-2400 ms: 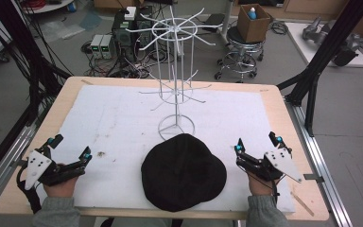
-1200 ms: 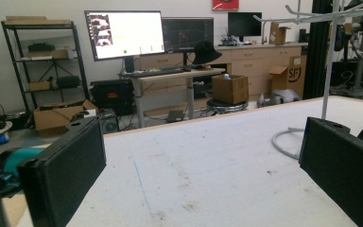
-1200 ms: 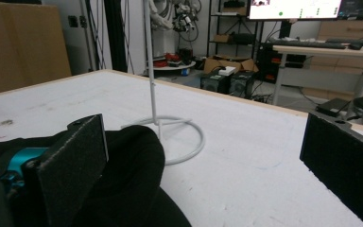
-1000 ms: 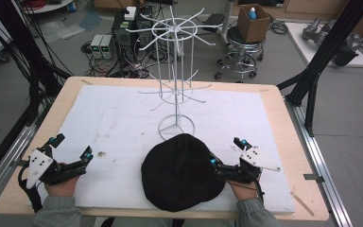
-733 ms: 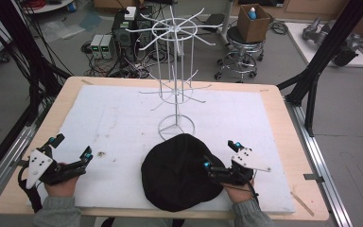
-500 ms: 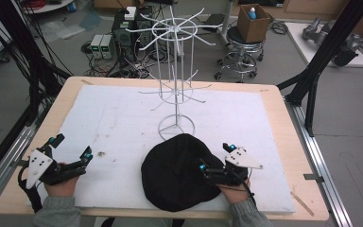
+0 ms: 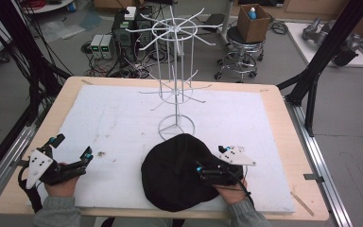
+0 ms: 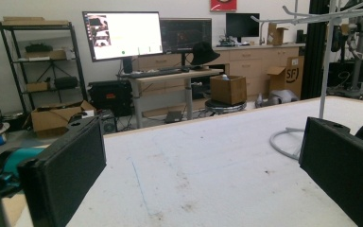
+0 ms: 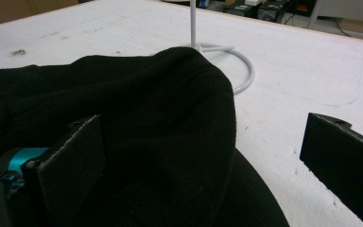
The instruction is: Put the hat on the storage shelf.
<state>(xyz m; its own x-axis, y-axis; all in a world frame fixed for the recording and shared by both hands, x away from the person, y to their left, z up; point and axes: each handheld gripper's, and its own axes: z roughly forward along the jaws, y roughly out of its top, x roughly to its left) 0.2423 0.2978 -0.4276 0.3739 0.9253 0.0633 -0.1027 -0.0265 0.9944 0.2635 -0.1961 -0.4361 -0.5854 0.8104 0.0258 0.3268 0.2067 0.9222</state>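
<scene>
White padding covers most of the wooden worktop (image 7: 283, 118), marked with a few dark smudges, and cables, equipment and a stool crowd the floor beyond it. Near the front edge, around the middle, lies a black hat (image 7: 177, 172): soft, matte, fleece-like fabric, rounded in outline, with a raised fold running toward its far side. Its far edge touches the ring base of a white wire rack (image 7: 172, 71) whose thin arms spread out at two levels. The right tongs (image 7: 202, 171) sit at the hat's right side, jaws wide apart with the raised fold between them. The left tongs (image 7: 71, 147) rest well apart at the front left, jaws likewise spread wide over bare padding.
</scene>
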